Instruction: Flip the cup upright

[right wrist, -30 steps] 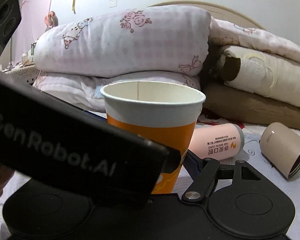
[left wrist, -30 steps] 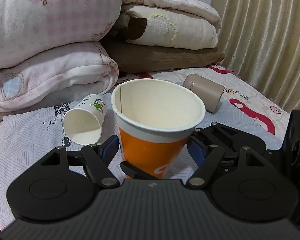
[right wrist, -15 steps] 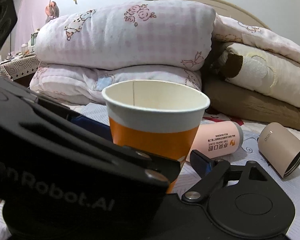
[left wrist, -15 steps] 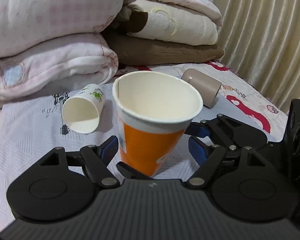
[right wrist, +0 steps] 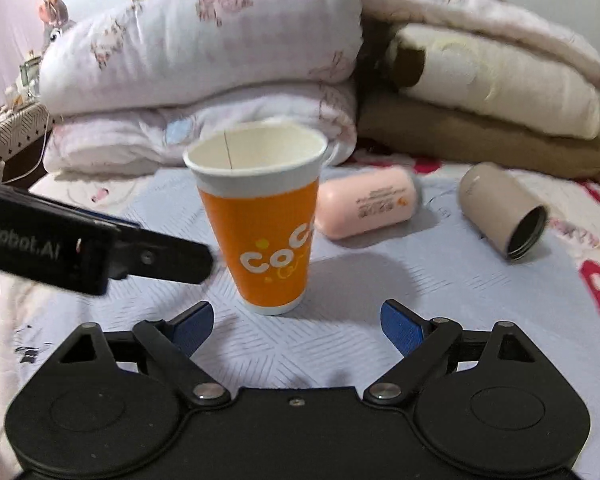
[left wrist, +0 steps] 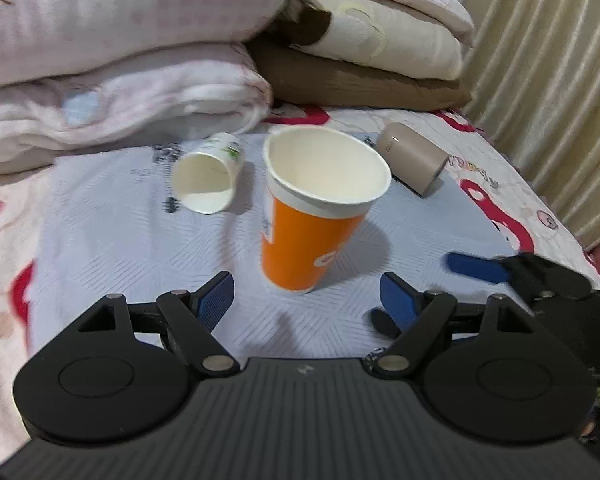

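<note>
Orange paper cup (left wrist: 308, 236) stands upright on the pale blue bedsheet (left wrist: 112, 240), mouth up, leaning slightly in the left wrist view and free of both tools.

Left gripper (left wrist: 306, 298): tongs spread wide, blue pads (left wrist: 216, 294) on either side of the cup base and clear of it, nothing between them. It points at roughly 12 o'clock toward the folded quilts (left wrist: 112, 40). In the right wrist view its black body (right wrist: 88, 250) comes in from 9 o'clock, tip just beside the cup wall; contact can't be judged.

Right gripper (right wrist: 296, 324): tongs also spread, blue pads (right wrist: 400, 322) apart, cup (right wrist: 260, 224) sitting ahead at 12 o'clock, not touched. Its blue fingertip (left wrist: 472, 266) shows at 3 o'clock in the left view.

Versus 0.5 s and 1.0 s ago: both tools have backed off. Cup filled the space between the left pads then; now its whole base is visible on the sheet ahead of them. Cup stays upright on its own.

Around it: white paper cup (left wrist: 208, 178) on its side at 10 o'clock of the orange cup, mouth toward the camera. Beige tumbler (right wrist: 500, 210) on its side at 2 o'clock. Pink bottle (right wrist: 366, 208) lying flat just behind the orange cup on its right. Curtain (left wrist: 548, 80) at the far right. Both views motion-blurred.
</note>
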Demonstrator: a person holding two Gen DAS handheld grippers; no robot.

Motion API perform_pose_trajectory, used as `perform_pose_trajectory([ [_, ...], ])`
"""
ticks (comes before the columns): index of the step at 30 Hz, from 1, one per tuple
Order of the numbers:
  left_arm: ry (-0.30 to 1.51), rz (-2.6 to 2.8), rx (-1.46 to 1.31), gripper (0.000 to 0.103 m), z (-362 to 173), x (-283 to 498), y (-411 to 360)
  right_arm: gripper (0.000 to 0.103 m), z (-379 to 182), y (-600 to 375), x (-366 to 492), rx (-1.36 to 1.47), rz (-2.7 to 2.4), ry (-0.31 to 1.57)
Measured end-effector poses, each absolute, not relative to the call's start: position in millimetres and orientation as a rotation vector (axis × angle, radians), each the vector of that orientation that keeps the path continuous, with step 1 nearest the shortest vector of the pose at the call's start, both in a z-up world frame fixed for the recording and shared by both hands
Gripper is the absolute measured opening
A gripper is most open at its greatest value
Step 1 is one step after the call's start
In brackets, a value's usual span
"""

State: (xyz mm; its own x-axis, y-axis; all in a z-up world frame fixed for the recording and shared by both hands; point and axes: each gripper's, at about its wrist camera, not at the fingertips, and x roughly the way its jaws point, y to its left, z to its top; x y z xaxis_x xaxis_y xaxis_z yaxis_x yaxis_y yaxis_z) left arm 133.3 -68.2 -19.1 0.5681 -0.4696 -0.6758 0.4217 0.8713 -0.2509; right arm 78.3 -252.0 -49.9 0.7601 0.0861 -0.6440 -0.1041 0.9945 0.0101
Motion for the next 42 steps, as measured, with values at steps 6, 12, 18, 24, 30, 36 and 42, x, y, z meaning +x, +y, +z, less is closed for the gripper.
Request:
perform_pose_trajectory([
  [6,0.779,-0.368,-0.124,0.079,10.3,95.7,-53.2,0.093,-17.1,-262.8,46.4,-0.011,0.079,0.67],
  [12,0.76,-0.328,-0.093,0.08,37.2,53.2,-53.8,0.093,12.7,-268.2,12.8,0.028,0.079,0.596],
  [18,0.741,-0.285,-0.126,0.08,53.0,10.2,-47.8,0.093,40.9,-264.7,-25.1,0.03,0.066,0.526],
  [24,0.72,-0.241,-0.145,0.08,52.3,-20.0,-41.6,0.094,54.7,-258.9,-48.1,-0.015,0.018,0.508],
  [30,0.701,-0.212,-0.084,0.08,43.8,-31.6,-47.3,0.094,54.0,-258.2,-62.9,-0.017,-0.001,0.502],
  [36,0.701,-0.216,-0.064,0.08,39.0,-34.5,-53.3,0.094,49.7,-254.8,-65.0,-0.023,-0.001,0.523],
  [42,0.677,-0.201,-0.062,0.085,35.6,-36.8,-52.0,0.102,47.3,-256.3,-66.1,-0.003,-0.009,0.511],
])
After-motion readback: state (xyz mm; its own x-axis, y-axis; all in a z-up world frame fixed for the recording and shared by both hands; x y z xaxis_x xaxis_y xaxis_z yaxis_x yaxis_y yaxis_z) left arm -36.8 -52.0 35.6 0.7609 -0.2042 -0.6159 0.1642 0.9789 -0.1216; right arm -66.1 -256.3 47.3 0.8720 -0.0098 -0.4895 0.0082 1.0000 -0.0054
